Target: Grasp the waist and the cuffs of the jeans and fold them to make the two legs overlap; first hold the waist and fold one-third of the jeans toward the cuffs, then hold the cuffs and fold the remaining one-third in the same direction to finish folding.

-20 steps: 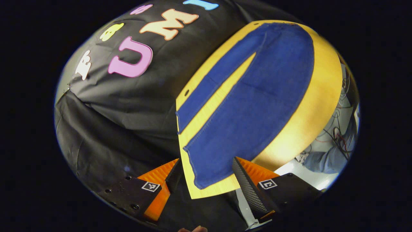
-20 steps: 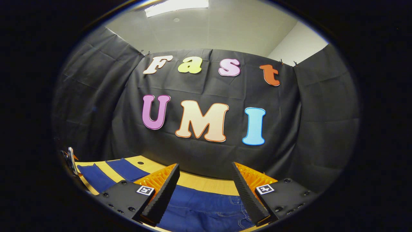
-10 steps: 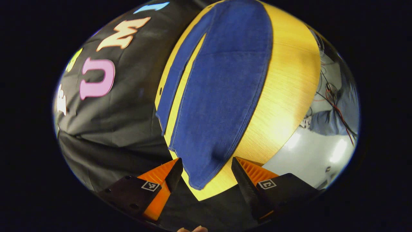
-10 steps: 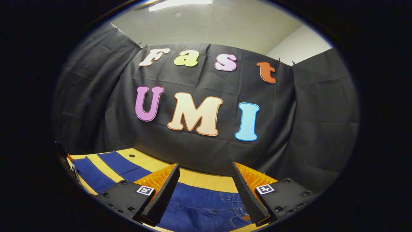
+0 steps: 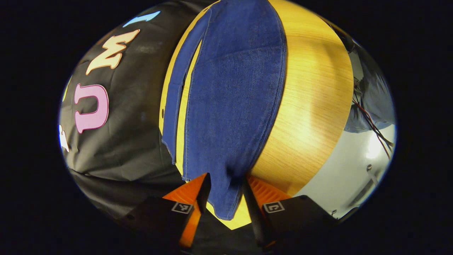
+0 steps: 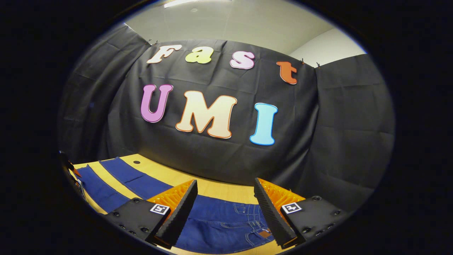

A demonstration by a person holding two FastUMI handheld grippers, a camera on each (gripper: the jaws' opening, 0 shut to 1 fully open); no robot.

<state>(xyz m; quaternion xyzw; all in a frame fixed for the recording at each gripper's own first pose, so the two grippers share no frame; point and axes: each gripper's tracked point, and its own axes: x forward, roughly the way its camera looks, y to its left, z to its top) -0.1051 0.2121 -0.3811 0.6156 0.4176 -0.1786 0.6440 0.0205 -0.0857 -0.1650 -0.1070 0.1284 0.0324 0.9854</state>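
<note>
The jeans [image 5: 230, 92] lie flat on the table [image 5: 311, 106], legs apart with a strip of table between them.

Left tool [image 5: 224, 193]: the fingers have narrowed around the cuff [image 5: 223, 202] of the nearer leg. The cuff sits between them at the table's edge, with a small pucker of cloth beside the right finger [image 5: 249, 198]. Whether both fingers press on the cloth cannot be told. Ahead of the tool the leg runs away toward the waist; the second leg [image 5: 175, 102] lies to the left of it. To the right, beyond the table, are a pale floor [image 5: 354, 166], cables and a piece of grey-blue cloth [image 5: 371, 102].

Right tool [image 6: 224, 209]: the fingers stand spread wide, above the waist [image 6: 244, 223] of the jeans, not touching it. Between and below the fingers show the belt loops, the pocket stitching and a small brown patch [image 6: 263, 233]; its writing is too small to read. To the left of this tool the two legs stretch away along the table, and a small round hole [image 6: 136, 162] in the table lies near the far leg.

Each tool carries a small square black-and-white marker [image 6: 159, 209] on each finger mount; no readable text.

The waist detail appears in the right gripper view; the cuff and the floor appear in the left gripper view.
</note>
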